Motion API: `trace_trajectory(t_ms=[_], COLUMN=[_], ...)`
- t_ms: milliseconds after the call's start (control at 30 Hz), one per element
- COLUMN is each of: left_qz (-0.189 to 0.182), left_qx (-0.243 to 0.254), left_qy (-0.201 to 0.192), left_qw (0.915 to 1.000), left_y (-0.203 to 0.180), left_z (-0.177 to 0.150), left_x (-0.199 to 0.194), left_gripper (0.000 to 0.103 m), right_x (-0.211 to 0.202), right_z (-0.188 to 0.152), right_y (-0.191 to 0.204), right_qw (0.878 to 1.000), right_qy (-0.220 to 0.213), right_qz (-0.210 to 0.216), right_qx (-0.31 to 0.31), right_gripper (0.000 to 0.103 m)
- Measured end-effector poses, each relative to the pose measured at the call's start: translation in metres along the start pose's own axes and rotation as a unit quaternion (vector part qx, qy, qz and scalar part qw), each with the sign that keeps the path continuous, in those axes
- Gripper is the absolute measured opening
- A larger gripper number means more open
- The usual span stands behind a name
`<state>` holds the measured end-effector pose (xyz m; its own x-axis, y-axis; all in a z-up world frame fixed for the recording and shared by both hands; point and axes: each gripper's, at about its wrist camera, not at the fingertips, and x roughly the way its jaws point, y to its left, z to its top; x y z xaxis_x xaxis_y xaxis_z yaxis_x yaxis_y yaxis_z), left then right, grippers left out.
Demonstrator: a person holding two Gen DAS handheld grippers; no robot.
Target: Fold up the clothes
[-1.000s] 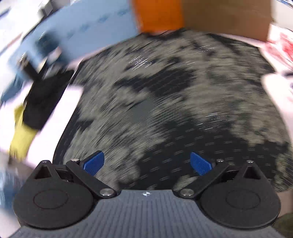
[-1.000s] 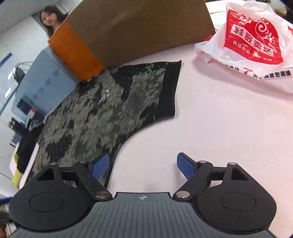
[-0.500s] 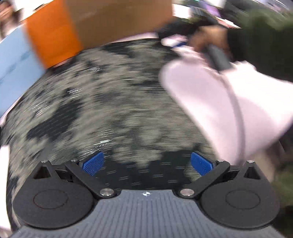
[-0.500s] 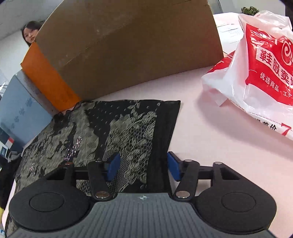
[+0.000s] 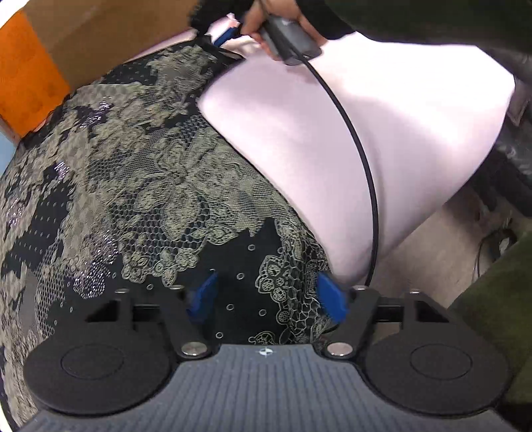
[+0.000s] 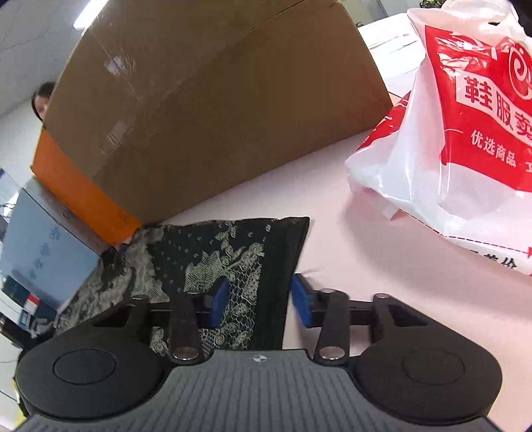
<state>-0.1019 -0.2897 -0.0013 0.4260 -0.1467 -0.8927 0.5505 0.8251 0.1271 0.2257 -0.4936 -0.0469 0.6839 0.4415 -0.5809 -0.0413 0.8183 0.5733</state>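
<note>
A black lace garment (image 5: 149, 172) with a pale floral pattern lies spread on the pale pink table (image 5: 332, 133). My left gripper (image 5: 266, 297) points steeply down at its near right edge. Its jaws are closing, with the lace between the blue pads and room left on both sides. In the right wrist view the garment (image 6: 232, 252) ends in a black hemmed corner. My right gripper (image 6: 259, 304) straddles that corner strip; its jaws are closing and a thin gap shows beside the right pad. The right gripper (image 5: 229, 40) and the hand (image 5: 266, 13) holding it show far off in the left wrist view.
A large cardboard box (image 6: 216, 116) with an orange side stands just behind the garment's far edge. A red and white plastic bag (image 6: 465, 149) lies at the table's right. A black cable (image 5: 362, 159) runs across the table. A person (image 6: 41, 99) shows behind the box.
Both grippers have moved onto the garment's right edge and narrowed their jaws. The left one swung from the middle of the cloth to the near edge; the right one advanced to the far corner.
</note>
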Motion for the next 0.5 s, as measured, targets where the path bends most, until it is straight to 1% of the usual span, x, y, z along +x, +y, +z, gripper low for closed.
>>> trace_trajectory(t_ms=[33,67,100,133,167,200,300,367,433,467,500], left_qz=[0.003,0.007,0.011,0.016,0.021,0.028,0.037,0.047,0.055,0.053,0.051], left_qx=[-0.004,-0.007,-0.010,-0.013,-0.017,-0.020,-0.027,-0.025,-0.021,-0.020,-0.019], left_qy=[-0.005,-0.008,-0.011,-0.015,-0.018,-0.020,-0.021,-0.022,-0.029,-0.032,-0.033], left_qw=[1.0000,0.9999,0.9998,0.9997,0.9995,0.9992,0.9987,0.9983,0.9979,0.9979,0.9980], left_y=[0.002,0.004,0.005,0.006,0.007,0.009,0.015,0.017,0.019,0.020,0.021], left_z=[-0.001,-0.002,-0.003,-0.004,-0.005,-0.007,-0.009,-0.009,-0.010,-0.012,-0.012], left_x=[-0.002,-0.004,-0.006,-0.007,-0.008,-0.009,-0.009,-0.010,-0.014,-0.016,-0.017], left_gripper=[0.039,0.034,0.024,0.012,0.007,0.005,0.004,0.004,0.005,0.006,0.006], right_x=[-0.001,-0.003,-0.005,-0.009,-0.011,-0.014,-0.019,-0.020,-0.019,-0.017,-0.015], right_z=[0.001,0.002,0.003,0.004,0.004,0.005,0.007,0.010,0.013,0.014,0.015], right_y=[-0.002,-0.004,-0.007,-0.010,-0.012,-0.015,-0.021,-0.022,-0.022,-0.021,-0.020], right_qw=[1.000,1.000,1.000,1.000,1.000,0.999,0.998,0.998,0.998,0.998,0.998], right_qy=[0.007,0.010,0.009,0.007,0.005,0.004,-0.001,-0.003,-0.003,-0.001,0.002], right_qz=[-0.002,-0.006,-0.009,-0.012,-0.013,-0.011,0.001,0.000,-0.004,-0.008,-0.013], right_qx=[0.006,0.012,0.017,0.021,0.026,0.033,0.059,0.068,0.070,0.064,0.058], right_gripper=[0.014,0.008,0.008,0.008,0.008,0.008,0.007,0.008,0.014,0.035,0.045])
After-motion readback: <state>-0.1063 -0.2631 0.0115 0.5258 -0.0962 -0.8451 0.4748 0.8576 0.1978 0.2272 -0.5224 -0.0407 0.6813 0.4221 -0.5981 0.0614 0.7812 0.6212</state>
